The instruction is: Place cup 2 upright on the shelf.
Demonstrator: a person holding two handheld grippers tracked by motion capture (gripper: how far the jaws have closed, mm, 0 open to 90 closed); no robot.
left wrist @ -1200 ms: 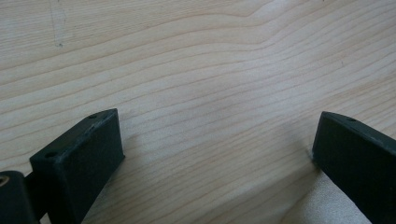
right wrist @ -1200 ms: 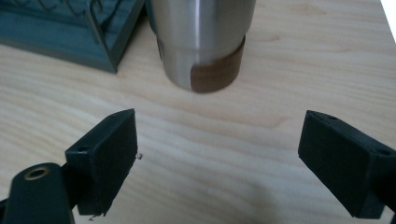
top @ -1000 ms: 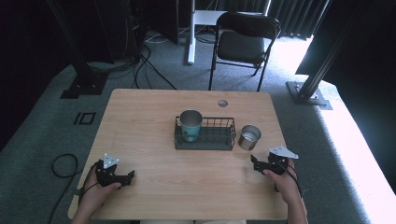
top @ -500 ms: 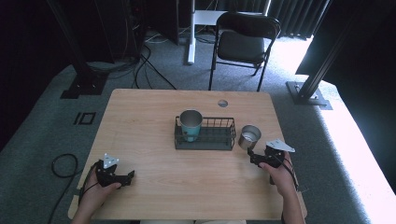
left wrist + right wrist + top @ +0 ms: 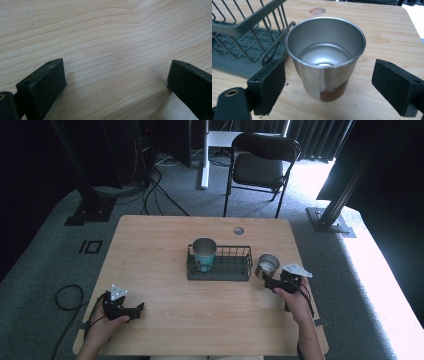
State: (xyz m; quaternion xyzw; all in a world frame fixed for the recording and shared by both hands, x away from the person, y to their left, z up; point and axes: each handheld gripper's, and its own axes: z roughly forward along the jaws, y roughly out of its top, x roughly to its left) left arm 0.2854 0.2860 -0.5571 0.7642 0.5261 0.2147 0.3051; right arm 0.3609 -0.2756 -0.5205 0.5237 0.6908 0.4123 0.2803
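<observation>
R gripper (image 5: 270, 283) sits w/ jaws spread wide, nothing pinched yet. Steel cup (image 5: 267, 266) stands upright on table (image 5: 160, 250), just right of rack (image 5: 220, 270), apart from it. In right gripper view the cup (image 5: 325, 56) is dead ahead, between the two jaws, neither touching; its axis is vertical, so jaws meet its sides square-on. R hand (image 5: 292, 297) is far nearer than L. L gripper (image 5: 131, 310) rests near table's front-left, jaws also spread, empty. Teal mug (image 5: 204, 253) stands in rack's left end. Next, likely: ease fwd a bit, close on cup.
</observation>
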